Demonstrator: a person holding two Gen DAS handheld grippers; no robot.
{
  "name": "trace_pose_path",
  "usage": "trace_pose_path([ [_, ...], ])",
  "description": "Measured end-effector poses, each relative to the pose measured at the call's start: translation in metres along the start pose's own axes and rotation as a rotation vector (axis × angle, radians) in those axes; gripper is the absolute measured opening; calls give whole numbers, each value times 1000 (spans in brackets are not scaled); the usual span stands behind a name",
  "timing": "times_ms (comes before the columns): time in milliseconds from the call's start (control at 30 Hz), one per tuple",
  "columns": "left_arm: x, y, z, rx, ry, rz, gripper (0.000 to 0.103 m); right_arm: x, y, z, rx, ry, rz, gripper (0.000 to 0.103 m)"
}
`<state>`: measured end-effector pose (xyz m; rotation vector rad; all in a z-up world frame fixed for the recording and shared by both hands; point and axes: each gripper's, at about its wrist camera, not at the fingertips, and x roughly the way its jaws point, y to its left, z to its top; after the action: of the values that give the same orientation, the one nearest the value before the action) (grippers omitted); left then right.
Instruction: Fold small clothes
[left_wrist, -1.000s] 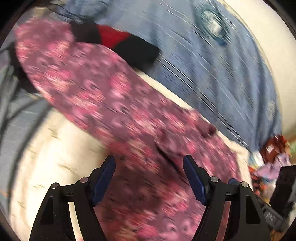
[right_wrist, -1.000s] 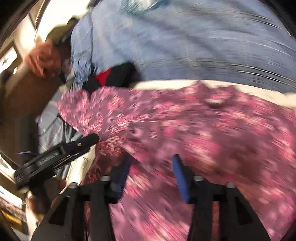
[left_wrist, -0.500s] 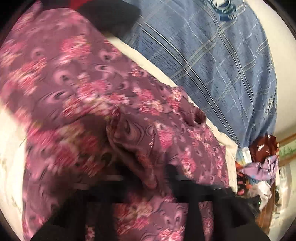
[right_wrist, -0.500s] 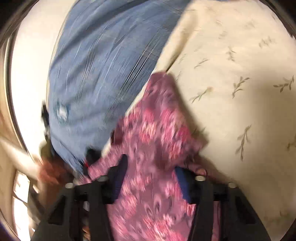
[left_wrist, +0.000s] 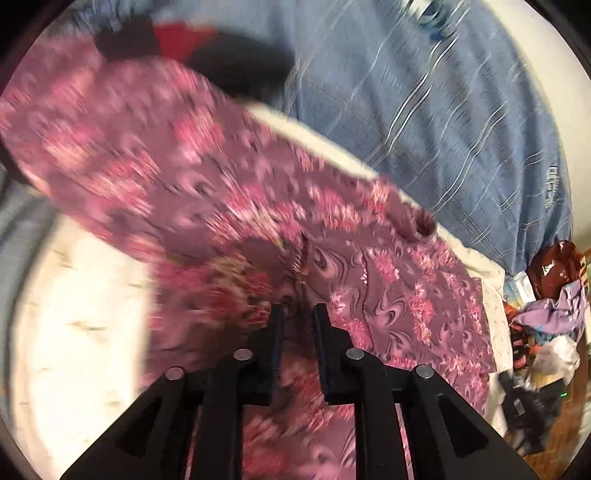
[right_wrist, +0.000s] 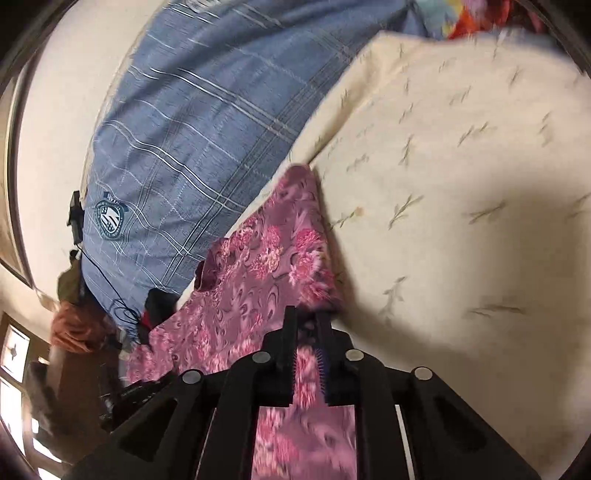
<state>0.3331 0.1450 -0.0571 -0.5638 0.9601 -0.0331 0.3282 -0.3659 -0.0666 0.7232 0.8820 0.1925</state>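
**Floral garment pinched by both tongs on the bed**

Garment cloth (left_wrist: 388, 280), purple with pink flowers, is seen gathered between the narrow jaws of the left tongs (left_wrist: 298, 314) at the lower middle of the left wrist view. The jaws are easing apart, yet a bunched fold is caught between the pads. From that pinch the cloth is spread upward and leftward across the frame, blurred over its left part and sharp on the right, where a small rolled opening is seen at its upper edge.

In the right wrist view, the same garment (right_wrist: 258, 280) is held by the right tongs (right_wrist: 306, 317) at the lower middle. Their jaws are also narrow and opening slightly, with a strip of the fabric running between the blue pads. The cloth is drawn up from the tongs to a pointed corner near the centre of the frame.

The garment is laid on a cream sheet (right_wrist: 461, 192) printed with small sprigs, which fills the right side of the right wrist view. A blue checked pillow (right_wrist: 192, 122) with a round badge is set along the upper left there, touching the garment's edge. A black and red item (left_wrist: 207, 48) is seen at the top left of the left wrist view, just beyond the cloth. A heap of mixed clutter (left_wrist: 546, 317) is visible at that view's right edge.
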Motion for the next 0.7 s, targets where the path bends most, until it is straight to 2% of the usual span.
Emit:
trace_pose_path([
  [67, -14, -10, 0, 6, -32, -24, 26, -8, 23, 4, -112, -59, 4, 17],
  [100, -18, -19, 3, 12, -50, -35, 32, -5, 33, 6, -151, -67, 5, 21],
  [133, -17, -30, 6, 28, -58, -31, 36, 4, 42, 9, -186, -62, 4, 30],
  [167, -15, -37, 2, 42, -58, -22, 42, 11, 44, 9, -205, -58, -1, 33],
  [233, 2, -49, 0, 68, -23, 15, 43, 32, 48, 8, -234, -35, -23, 32],
  [333, 53, -48, -7, 53, 105, 87, 41, 63, 37, -1, -232, 31, -102, 32],
  [367, 60, -48, -10, 54, 91, 97, 38, 73, 30, -7, -229, 56, -118, 32],
  [400, 55, -50, -9, 73, 55, 105, 38, 73, 28, -12, -253, 16, -97, 32],
  [467, 46, -47, -2, 58, 87, 66, 38, 71, 33, -18, -290, -6, -108, 34],
  [500, 36, -40, 3, 48, 77, 45, 38, 72, 35, -18, -301, -6, -112, 36],
  [600, -6, -14, 28, 35, -19, 97, 40, 73, 38, -20, -321, -9, -102, 43],
  [700, -59, 48, 65, -54, -104, 154, 47, 71, 35, -20, -316, -12, -88, 44],
])
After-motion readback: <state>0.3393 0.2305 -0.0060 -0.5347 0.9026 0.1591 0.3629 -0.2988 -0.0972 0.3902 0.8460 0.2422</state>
